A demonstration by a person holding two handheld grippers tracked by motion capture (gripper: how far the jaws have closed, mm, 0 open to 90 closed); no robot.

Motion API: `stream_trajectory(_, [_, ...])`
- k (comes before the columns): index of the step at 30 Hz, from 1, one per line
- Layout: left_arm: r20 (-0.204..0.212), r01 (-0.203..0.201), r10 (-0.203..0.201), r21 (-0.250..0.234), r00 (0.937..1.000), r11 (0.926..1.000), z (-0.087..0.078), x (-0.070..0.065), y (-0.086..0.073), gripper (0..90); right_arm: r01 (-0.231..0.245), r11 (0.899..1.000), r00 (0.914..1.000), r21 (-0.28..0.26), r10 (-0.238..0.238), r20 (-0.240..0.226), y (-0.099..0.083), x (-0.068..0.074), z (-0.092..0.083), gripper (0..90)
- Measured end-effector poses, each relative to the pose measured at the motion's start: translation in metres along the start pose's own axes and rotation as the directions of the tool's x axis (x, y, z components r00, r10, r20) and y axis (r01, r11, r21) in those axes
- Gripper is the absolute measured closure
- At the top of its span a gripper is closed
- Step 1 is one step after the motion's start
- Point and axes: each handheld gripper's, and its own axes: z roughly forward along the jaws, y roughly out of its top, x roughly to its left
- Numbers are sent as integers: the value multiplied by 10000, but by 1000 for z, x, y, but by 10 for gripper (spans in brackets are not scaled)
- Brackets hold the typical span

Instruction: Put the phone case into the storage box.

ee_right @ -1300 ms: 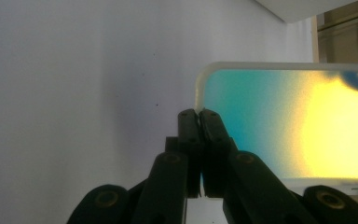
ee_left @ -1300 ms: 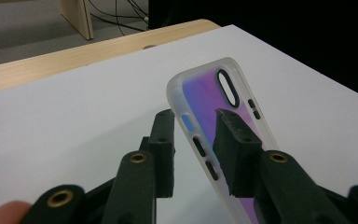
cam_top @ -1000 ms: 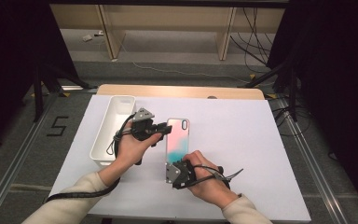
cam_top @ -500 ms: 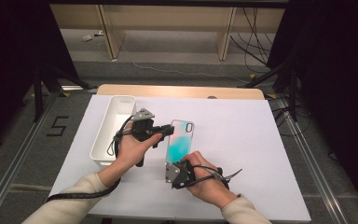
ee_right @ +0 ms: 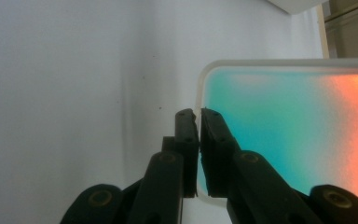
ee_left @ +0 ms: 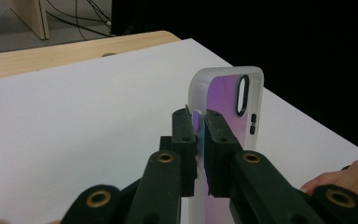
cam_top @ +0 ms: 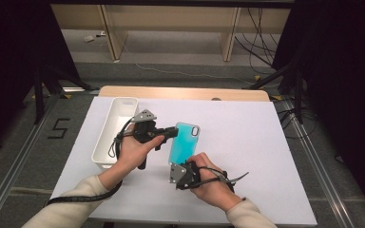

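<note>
On the white desk [cam_top: 266, 142] a white bin [cam_top: 115, 130] sits left of the phone case [cam_top: 184, 142]. The translucent teal case is clamped by both the left tongs [cam_top: 173, 131] and the right tongs [cam_top: 177, 167].

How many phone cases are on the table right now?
1. The phone case is near the middle of the white table, gripped at its edges by both the left gripper and right gripper, right of the white bin.

White table top [cam_top: 266, 142] over a pale wood edge [cam_top: 185, 92]. Grey floor with loose cables [cam_top: 261, 28] and a taped "5" [cam_top: 58, 128]. Black curtains [cam_top: 342, 71] on both sides. Wooden frame legs [cam_top: 109, 28] behind, possibly a shelf unit.
</note>
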Motion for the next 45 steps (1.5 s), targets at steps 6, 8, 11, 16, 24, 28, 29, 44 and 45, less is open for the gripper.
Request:
stream_trajectory(6, [-174, -107, 104, -163, 9998, 9998, -4, 4, 2, 837, -1210, 9893, 9926, -818, 1205, -114, -2, -1, -1, 708])
stream_trajectory(8, [-174, -151, 147, -241, 9997, 9996, -5, 6, 3, 837, -1536, 9829, 9881, -1011, 1538, -53, -3, -3, -3, 655])
stream_trajectory(11, [-343, -333, 325, -230, 9989, 9992, -7, 8, 5, 837, -2281, 9608, 9736, -1577, 2270, -253, -5, -6, -6, 604])
stream_trajectory(16, [-432, -378, 364, -308, 9984, 9988, -11, 10, 7, 837, -2979, 9338, 9544, -1984, 2961, -392, -13, -9, -12, 516])
stream_trajectory(24, [-646, -492, 470, -336, 9968, 9982, -17, 14, 10, 837, -4316, 8613, 9004, -2683, 4295, -694, -28, -14, -21, 429])
stream_trajectory(28, [-794, -545, 512, -391, 9955, 9978, -20, 17, 11, 837, -4792, 8308, 8731, -2831, 4842, -571, -38, -18, -28, 384])
stream_trajectory(29, [-780, -565, 528, -450, 9955, 9974, -21, 18, 12, 837, -4826, 8276, 8705, -2865, 4894, -527, -41, -19, -29, 380])
stream_trajectory(44, [-1276, -711, 620, -682, 9899, 9951, -34, 25, 20, 837, -5740, 7670, 8050, -2867, 5927, -261, -70, -19, -39, 323])
stream_trajectory(45, [-1305, -705, 612, -683, 9896, 9952, -35, 25, 20, 837, -5788, 7632, 8006, -2872, 5987, -224, -72, -19, -40, 322])
